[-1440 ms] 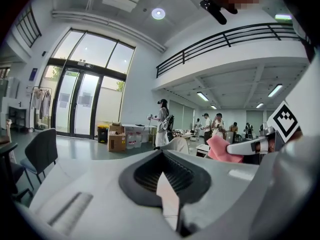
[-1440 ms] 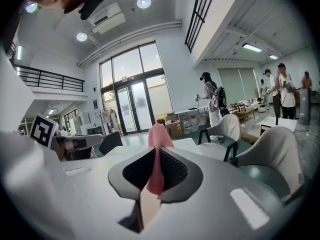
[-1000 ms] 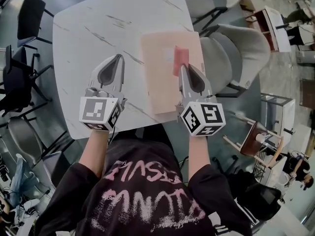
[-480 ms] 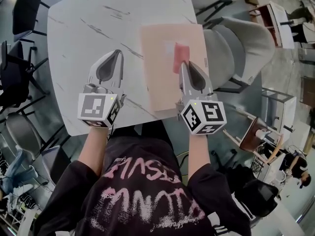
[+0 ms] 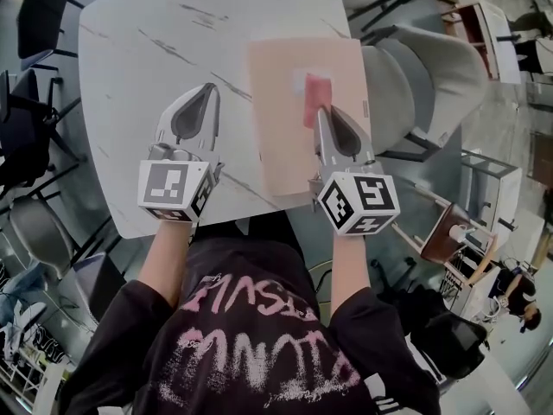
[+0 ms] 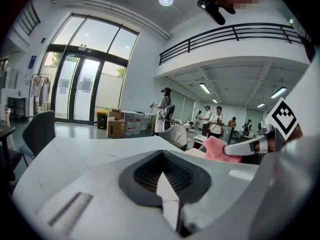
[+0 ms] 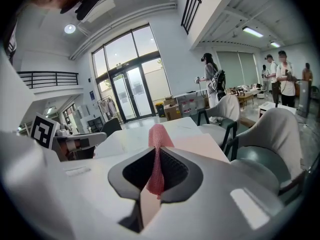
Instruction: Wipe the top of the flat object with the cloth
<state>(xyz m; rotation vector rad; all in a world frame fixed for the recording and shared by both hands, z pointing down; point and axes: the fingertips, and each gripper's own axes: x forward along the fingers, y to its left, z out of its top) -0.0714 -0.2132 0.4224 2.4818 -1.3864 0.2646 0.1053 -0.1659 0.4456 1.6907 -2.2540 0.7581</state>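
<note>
Two grippers mid-frame: right gripper (image 5: 321, 111) pinches the pink cloth (image 5: 316, 92) on the flat board (image 5: 281, 137); left gripper (image 5: 210, 87) closed, empty, above the tabletop (image 5: 147, 76).

Left of table (image 5: 147, 59) open — chairs (image 5: 432, 76) crowd right.

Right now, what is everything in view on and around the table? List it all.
table: one, white with dark veins, in front of the person
flat object: one, pale peach, on the table's right part
cloth: one, pink, over the flat object
light chairs: at least two, grey-white, right of the table
black chairs: several, left of the table
bystanders: several, far across the hall
left gripper: one, grey, jaws together, empty, over the table
right gripper: one, grey, jaws shut on the cloth
</note>
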